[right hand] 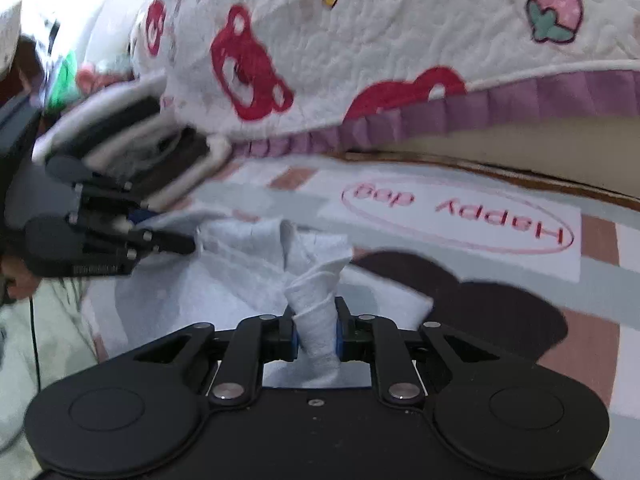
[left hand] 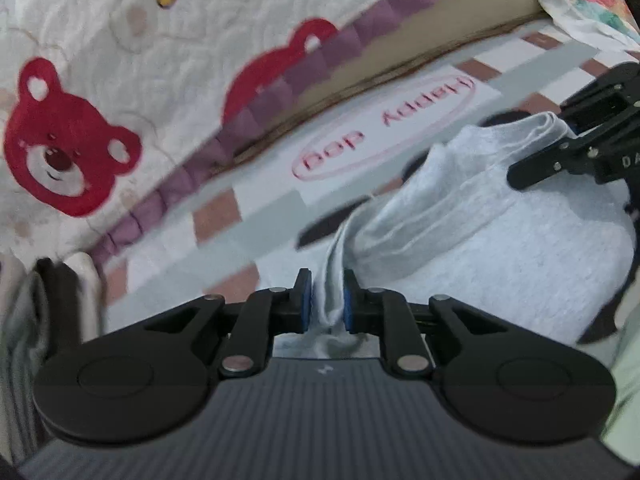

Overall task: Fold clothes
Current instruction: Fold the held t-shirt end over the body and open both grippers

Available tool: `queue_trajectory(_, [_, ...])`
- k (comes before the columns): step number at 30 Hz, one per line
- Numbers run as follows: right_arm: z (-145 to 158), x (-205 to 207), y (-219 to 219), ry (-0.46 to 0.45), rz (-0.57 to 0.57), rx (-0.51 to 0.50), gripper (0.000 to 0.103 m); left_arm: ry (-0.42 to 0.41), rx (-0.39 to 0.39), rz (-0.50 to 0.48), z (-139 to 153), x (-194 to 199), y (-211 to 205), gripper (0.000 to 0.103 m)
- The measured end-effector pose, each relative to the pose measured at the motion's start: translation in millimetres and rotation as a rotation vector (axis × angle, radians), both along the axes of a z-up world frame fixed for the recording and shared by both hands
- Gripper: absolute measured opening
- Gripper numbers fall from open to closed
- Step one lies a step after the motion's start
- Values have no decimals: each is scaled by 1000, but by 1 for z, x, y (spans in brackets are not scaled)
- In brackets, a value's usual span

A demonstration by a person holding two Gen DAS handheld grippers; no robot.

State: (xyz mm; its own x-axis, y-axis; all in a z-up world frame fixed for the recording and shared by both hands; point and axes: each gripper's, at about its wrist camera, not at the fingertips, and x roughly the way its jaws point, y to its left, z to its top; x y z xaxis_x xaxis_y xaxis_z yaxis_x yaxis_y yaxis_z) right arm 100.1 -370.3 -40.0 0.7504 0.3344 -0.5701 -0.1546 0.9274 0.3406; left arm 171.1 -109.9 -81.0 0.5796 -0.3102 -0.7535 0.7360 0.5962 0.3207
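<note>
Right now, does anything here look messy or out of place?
Only the light grey garment: it lies bunched and wrinkled on the checked mat, and both the left gripper and the right gripper pinch twisted wads of it. Nothing looks spilled or damaged.

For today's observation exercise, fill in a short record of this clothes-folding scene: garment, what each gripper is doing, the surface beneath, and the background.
garment: light grey garment, bunched and partly lifted
left gripper: shut on a pinched fold of the garment
right gripper: shut on a twisted bunch of the garment
surface: checked mat printed "Happy dog" in a pink oval
background: white quilt with red bears and a purple frilled edge
dark patch on the mat beside the garment: cannot tell what it is
</note>
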Motion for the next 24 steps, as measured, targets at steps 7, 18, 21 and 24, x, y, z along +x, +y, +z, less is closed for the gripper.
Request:
queue_trajectory(7, [-31, 34, -10, 50, 2, 19, 17, 85, -168, 225, -12, 38, 18, 26])
queue_trajectory(18, [-17, 30, -1, -76, -1, -107, 15, 19, -315, 292, -15, -39, 84, 60])
queue_trajectory(21, [-27, 36, 4, -52, 18, -208, 15, -5, -384, 322, -21, -52, 88, 58])
queue_trajectory(24, [-29, 35, 4, -50, 9, -236, 15, -5, -380, 335, -27, -51, 85, 58])
